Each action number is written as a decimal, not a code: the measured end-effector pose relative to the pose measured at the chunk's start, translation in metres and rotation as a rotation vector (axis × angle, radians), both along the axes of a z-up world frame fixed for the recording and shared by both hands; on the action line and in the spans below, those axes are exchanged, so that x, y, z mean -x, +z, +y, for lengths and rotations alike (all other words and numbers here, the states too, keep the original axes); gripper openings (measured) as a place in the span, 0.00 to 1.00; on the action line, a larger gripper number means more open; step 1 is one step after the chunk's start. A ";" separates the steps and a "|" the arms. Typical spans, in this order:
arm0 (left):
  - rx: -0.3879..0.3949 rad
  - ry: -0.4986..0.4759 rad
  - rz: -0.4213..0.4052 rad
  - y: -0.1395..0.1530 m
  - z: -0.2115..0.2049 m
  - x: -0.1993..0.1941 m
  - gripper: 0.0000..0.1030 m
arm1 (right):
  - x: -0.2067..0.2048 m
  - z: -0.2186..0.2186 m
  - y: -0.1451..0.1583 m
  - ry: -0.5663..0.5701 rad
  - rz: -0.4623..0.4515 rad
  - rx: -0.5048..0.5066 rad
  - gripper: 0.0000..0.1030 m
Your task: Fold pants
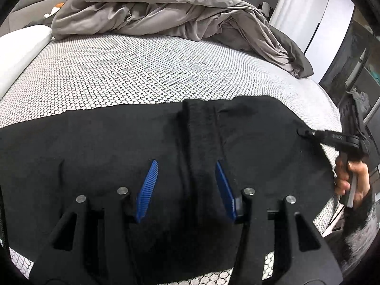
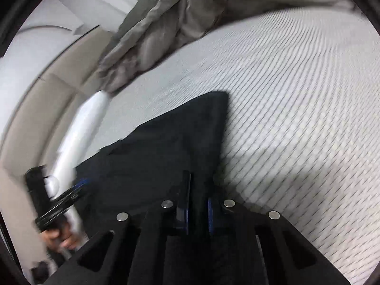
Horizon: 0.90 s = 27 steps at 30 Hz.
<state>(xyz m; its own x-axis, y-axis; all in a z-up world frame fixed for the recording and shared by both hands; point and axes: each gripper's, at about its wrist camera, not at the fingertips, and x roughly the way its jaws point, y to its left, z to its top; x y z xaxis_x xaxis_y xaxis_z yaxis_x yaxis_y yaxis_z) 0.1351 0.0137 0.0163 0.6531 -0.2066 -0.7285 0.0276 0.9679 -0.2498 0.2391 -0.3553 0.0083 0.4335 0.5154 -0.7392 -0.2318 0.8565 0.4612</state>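
While the left fingers point(image 1: 186, 166) gape over the pants point(image 1: 118, 142), the right fingers point(image 2: 198, 190) pinch their edge.

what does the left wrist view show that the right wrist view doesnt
Only the left wrist view shows the left gripper head-on, jaws open over the pants, its blue pads clear of the cloth; it also shows the pants' center seam ridge and the room at the bed's right edge.

Only the right wrist view shows the right gripper close up, shut on the pants' edge, and the beige headboard.

Both share the black pants, the patterned mattress, the grey duvet and the white pillow.
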 end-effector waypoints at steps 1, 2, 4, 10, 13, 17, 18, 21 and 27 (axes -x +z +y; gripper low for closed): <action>-0.006 -0.001 0.000 -0.001 0.000 0.001 0.46 | -0.007 0.002 -0.001 -0.024 -0.008 0.067 0.22; -0.016 -0.002 -0.001 -0.001 -0.001 0.001 0.46 | -0.010 0.004 -0.006 -0.023 0.010 0.101 0.25; -0.038 -0.005 -0.006 0.000 -0.005 0.003 0.46 | -0.011 0.001 -0.012 -0.010 0.058 0.074 0.27; -0.067 -0.052 -0.039 0.008 -0.020 0.010 0.46 | 0.025 -0.011 -0.002 0.063 0.047 0.094 0.30; -0.092 -0.081 -0.043 0.008 -0.029 0.010 0.46 | 0.053 -0.017 -0.001 0.116 0.035 0.149 0.30; -0.114 -0.084 -0.047 0.009 -0.036 0.010 0.46 | 0.080 -0.022 0.002 0.189 -0.022 0.256 0.32; -0.118 -0.083 -0.053 0.010 -0.037 0.010 0.46 | 0.089 -0.030 0.006 0.179 -0.040 0.268 0.32; -0.154 -0.056 -0.096 0.015 -0.048 0.010 0.46 | 0.099 -0.033 0.022 0.121 -0.108 0.268 0.33; -0.221 -0.257 -0.049 -0.001 -0.112 0.006 0.53 | 0.086 0.059 0.027 0.202 -0.223 0.276 0.33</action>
